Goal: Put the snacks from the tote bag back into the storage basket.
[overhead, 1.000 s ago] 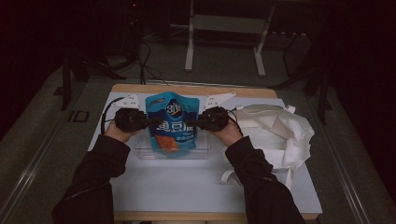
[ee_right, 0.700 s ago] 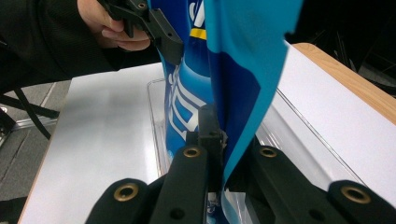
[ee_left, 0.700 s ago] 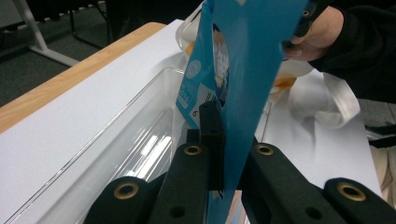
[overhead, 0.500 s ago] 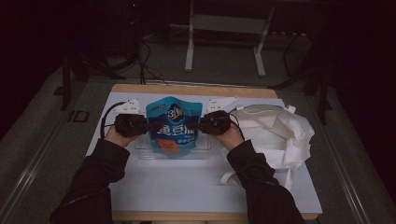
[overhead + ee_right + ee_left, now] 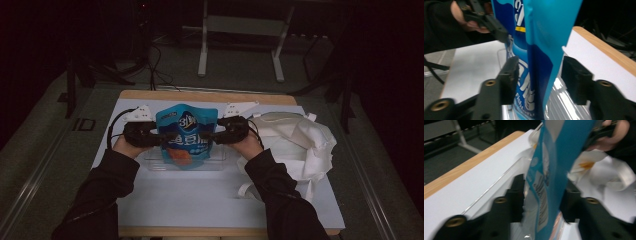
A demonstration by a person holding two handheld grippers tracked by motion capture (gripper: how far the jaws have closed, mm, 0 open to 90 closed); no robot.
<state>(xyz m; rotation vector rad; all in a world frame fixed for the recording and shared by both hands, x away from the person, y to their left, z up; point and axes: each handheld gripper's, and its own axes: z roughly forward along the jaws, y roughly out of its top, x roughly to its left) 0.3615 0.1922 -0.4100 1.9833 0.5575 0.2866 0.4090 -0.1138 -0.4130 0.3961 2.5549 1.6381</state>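
Observation:
A blue snack pouch (image 5: 187, 132) stands upright over a clear plastic tray (image 5: 220, 162) in the middle of the table. My left gripper (image 5: 162, 138) is shut on its left edge and my right gripper (image 5: 213, 136) is shut on its right edge. In the left gripper view the black jaws (image 5: 544, 192) press both faces of the pouch (image 5: 554, 170). Likewise, in the right gripper view, the jaws (image 5: 539, 75) close on the pouch (image 5: 541, 50). Its bottom reaches down into the tray (image 5: 564, 100).
A crumpled white cloth bag (image 5: 300, 140) lies right of the tray, close to the right hand. The white mat (image 5: 200, 200) covers the wooden table (image 5: 200, 95). Metal stand legs (image 5: 202, 55) rise behind the table's far edge.
Both grippers and the pouch have sunk slightly toward the tray. The grip on both edges is unchanged.

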